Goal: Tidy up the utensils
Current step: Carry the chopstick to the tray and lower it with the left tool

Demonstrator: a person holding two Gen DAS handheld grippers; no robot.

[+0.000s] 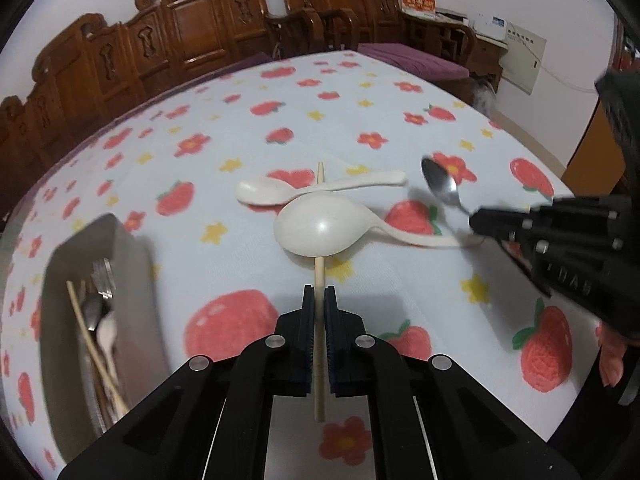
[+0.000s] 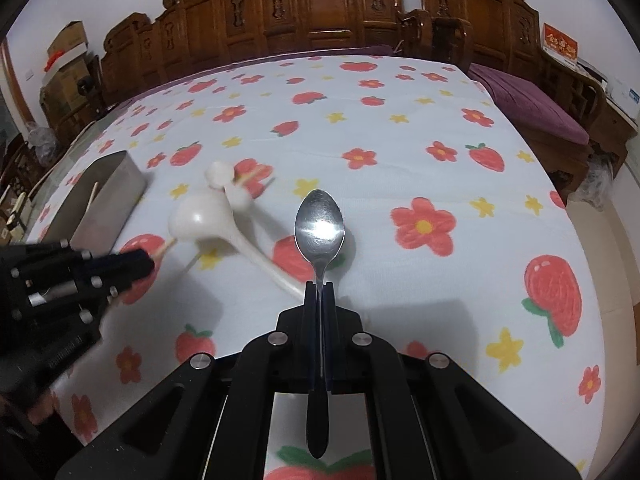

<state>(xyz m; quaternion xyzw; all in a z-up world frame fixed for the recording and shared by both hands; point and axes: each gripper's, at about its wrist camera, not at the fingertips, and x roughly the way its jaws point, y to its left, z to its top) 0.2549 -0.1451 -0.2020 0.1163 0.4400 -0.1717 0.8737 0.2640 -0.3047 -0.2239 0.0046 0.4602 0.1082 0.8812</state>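
on the strawberry cloth [image 1: 224, 128], chopstick [image 1: 319, 280] between left fingers [image 1: 308, 320]

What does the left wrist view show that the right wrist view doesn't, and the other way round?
Only the left wrist view: the inside of the grey metal container, holding chopsticks, a metal spoon and a pale spoon, and the left gripper shut on a wooden chopstick that runs under the large white plastic spoon.

Only the right wrist view: the steel spoon's dark handle clamped in the right gripper, and cardboard boxes far left.

Both: the strawberry-and-flower tablecloth, two white spoons, the container, carved wooden furniture.
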